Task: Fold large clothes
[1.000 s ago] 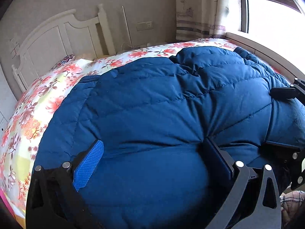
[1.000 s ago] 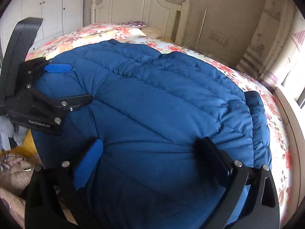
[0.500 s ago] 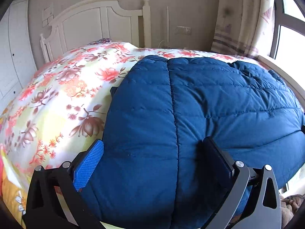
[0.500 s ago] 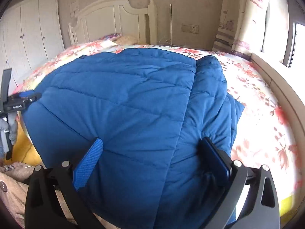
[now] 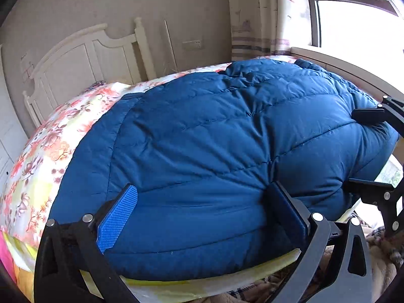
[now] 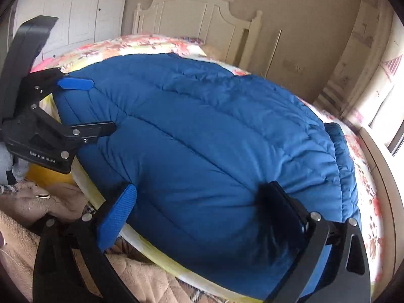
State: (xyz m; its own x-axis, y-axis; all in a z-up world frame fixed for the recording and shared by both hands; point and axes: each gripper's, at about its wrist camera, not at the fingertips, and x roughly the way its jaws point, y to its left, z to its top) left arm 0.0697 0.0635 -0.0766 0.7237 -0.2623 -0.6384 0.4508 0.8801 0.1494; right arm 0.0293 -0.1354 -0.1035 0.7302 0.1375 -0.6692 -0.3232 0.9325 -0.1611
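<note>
Jacket (image 5: 214, 151): blue quilted, spread puffy across bed, near edge overhanging slightly at foot.
Bed (image 5: 45, 156): floral sheet, white headboard (image 6: 197, 15) against far wall.
Left gripper (image 5: 202, 202): fingers spread wide, set on near hem of jacket, fabric bulging between; not pinched.
Right gripper (image 6: 199, 202): spread wide likewise, pads pressed into hem at jacket's other side.
Surroundings: curtain (image 5: 252, 17) and window at right; beige fleece (image 6: 63, 265) below bed edge.
</note>
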